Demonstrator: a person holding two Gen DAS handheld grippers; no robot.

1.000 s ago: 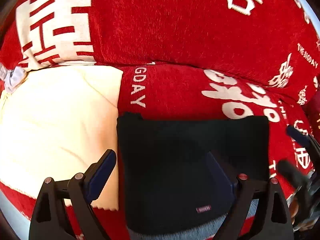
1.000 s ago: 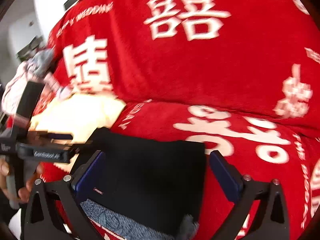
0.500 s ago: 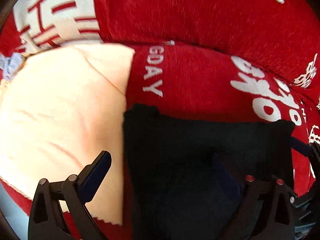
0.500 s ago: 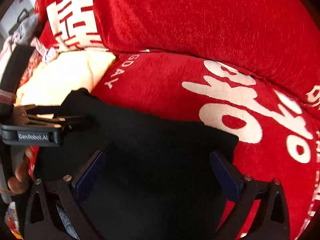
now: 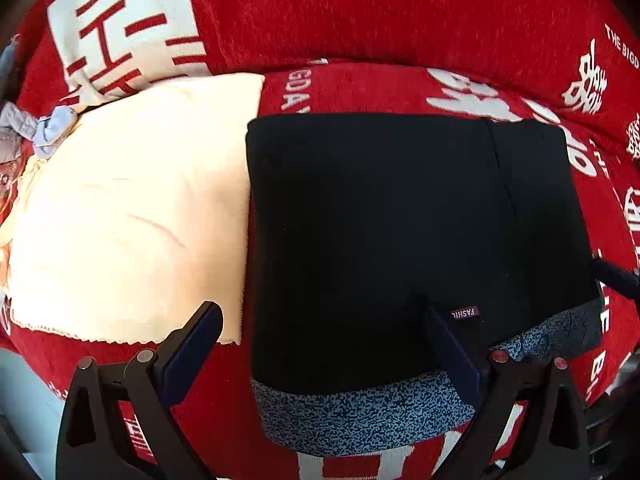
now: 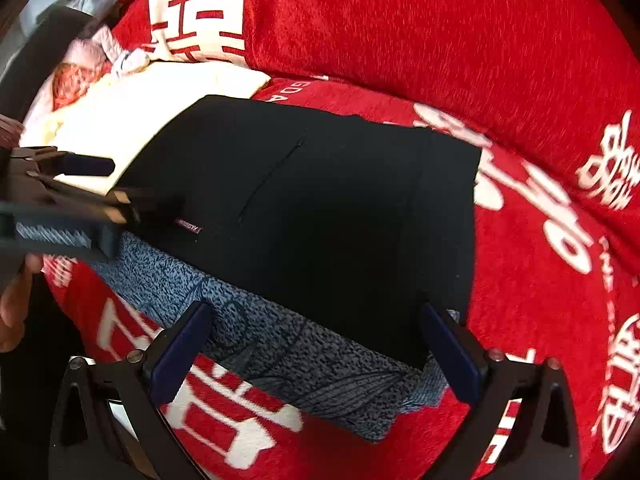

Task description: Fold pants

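The black pants [image 5: 392,232] lie folded in a rectangle on the red cover, with a grey-blue speckled band [image 5: 360,416] along the near edge and a small label [image 5: 464,313]. They also show in the right wrist view [image 6: 328,208]. My left gripper [image 5: 320,344] is open and empty, hovering over the near left part of the pants. My right gripper [image 6: 316,340] is open and empty over the speckled band [image 6: 280,344]. The left gripper [image 6: 80,200] shows at the left of the right wrist view.
The red cover [image 5: 400,20] with white characters rises behind as a backrest. A cream cloth [image 5: 132,208] lies left of the pants, touching their edge. A grey-blue garment [image 5: 44,128] sits at the far left.
Both grippers have pulled back from the pants toward the near edge. The speckled band and label have come back into view. Both grippers stay open.
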